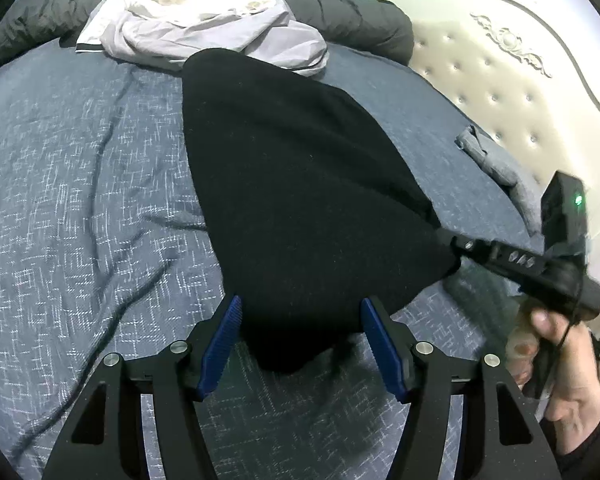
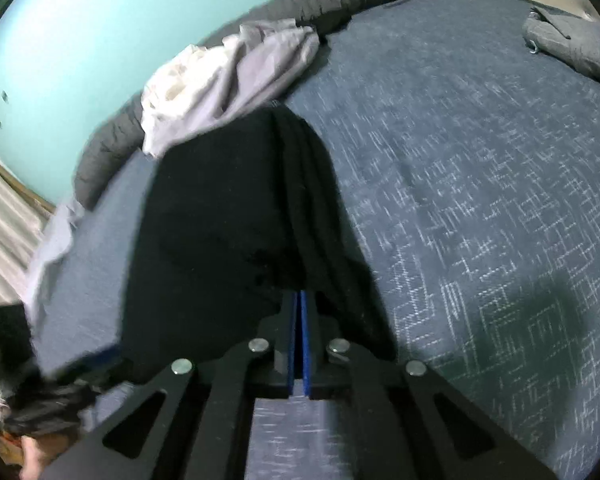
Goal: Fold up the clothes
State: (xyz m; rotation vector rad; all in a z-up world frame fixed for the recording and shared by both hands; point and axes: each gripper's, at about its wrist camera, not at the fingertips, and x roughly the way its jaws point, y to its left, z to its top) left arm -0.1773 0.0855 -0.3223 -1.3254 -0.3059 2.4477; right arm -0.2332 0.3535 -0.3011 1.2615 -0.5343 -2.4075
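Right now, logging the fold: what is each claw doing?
Left claw: open, black garment between its fingers, not pinched.
Right claw: closed on the black garment's edge.

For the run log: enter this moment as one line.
right gripper: shut on black garment | left gripper: open | bed

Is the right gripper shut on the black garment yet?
Yes, shut: the right gripper has its blue pads pressed together, pinching an edge of the black garment.

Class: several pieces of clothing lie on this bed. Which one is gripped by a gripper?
The black garment: the right gripper is clamped on its edge. The pale lilac garment and the small grey one lie untouched farther away.
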